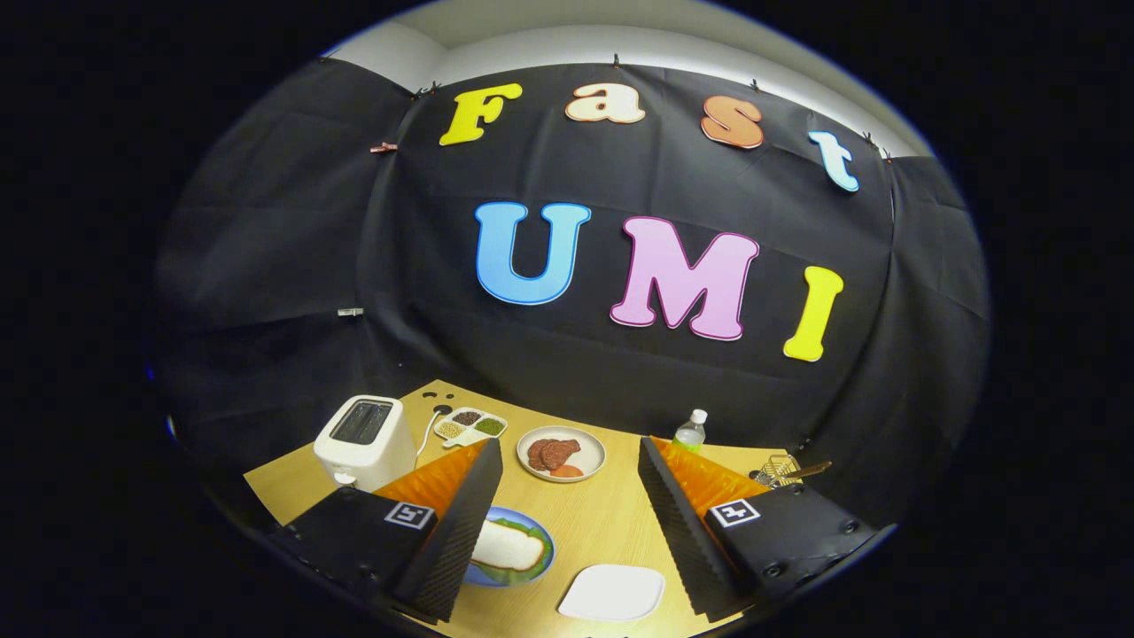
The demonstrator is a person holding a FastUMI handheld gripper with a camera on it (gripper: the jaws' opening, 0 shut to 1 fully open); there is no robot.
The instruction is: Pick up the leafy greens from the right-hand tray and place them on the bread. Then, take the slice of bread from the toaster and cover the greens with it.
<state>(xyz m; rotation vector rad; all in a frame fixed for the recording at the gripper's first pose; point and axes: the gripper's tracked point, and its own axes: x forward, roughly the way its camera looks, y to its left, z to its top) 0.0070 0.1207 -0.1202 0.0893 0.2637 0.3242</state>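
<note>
My gripper [569,446] is open and raised above the wooden table [602,523], with nothing between its fingers. A blue plate [542,533] lies partly behind the left finger. On it rests a pale slice of bread [507,547], with leafy greens [507,578] peeking out from under its near edge. A plain white square tray [613,592] lies near the right finger, close to the table's front. The white toaster [363,440] stands at the back left beyond the left finger; its top slot looks dark.
A round plate of reddish meat slices [560,454] sits beyond the fingers at mid table. A small divided dish of seeds [470,424] is beside the toaster. A water bottle [690,431] and a wire basket [780,470] stand at the back right.
</note>
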